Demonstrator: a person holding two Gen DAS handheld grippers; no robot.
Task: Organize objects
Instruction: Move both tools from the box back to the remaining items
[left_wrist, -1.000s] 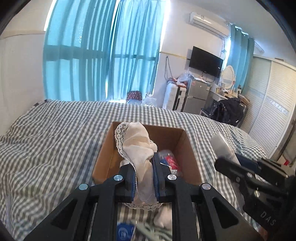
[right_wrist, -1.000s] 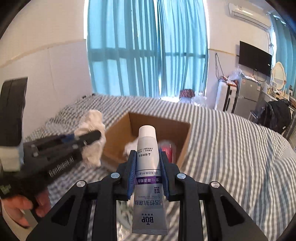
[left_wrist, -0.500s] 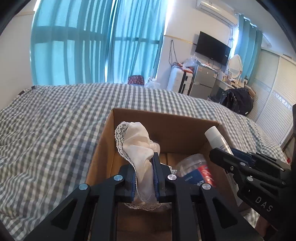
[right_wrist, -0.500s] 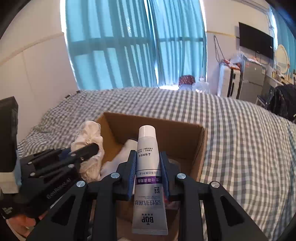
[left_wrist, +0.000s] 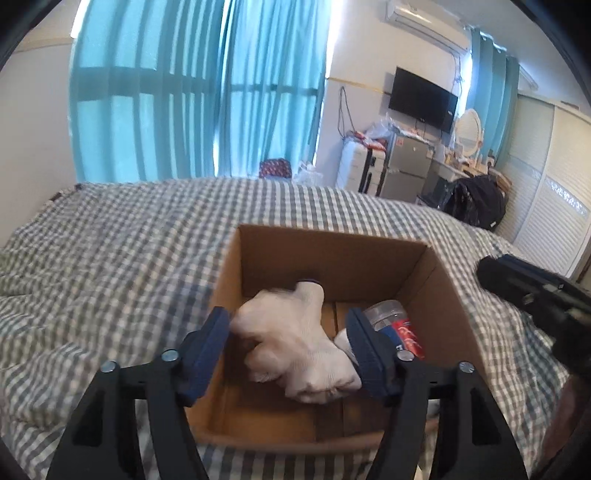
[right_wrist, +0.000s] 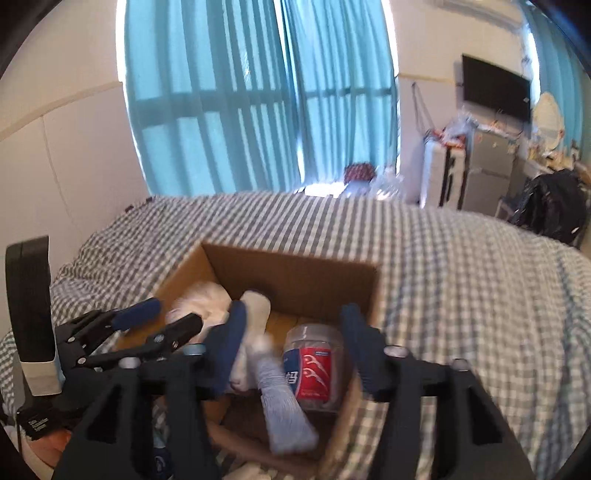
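Cardboard box sits open on the checked bedspread, near middle of the left wrist view. Left gripper hangs over the box's near half, blue-padded fingers spread wide apart, clamped on nothing. White cloth is blurred, in the gap between the fingers, inside the box; cannot tell if it touches the pads. Clear jar with red label lies in the box on the right, partly behind the right finger. Right gripper shows as a black shape at far right, above the bedspread beside the box's right wall. Teal curtains at the far side, TV on the far right wall.

Right wrist view: same cardboard box in near centre on the bedspread. Right gripper over the box's near edge, fingers wide apart, gripping nothing. Toothpaste tube, blurred, pale blue-grey, is between the fingers, in or over the box, tilted; contact with the box floor cannot be told. Jar stands just right of the tube, inside the box. White cloth is in the box's left part. Left gripper reaches in from the left, fingers apart, tips at the box's left wall beside the cloth. Curtains far behind.
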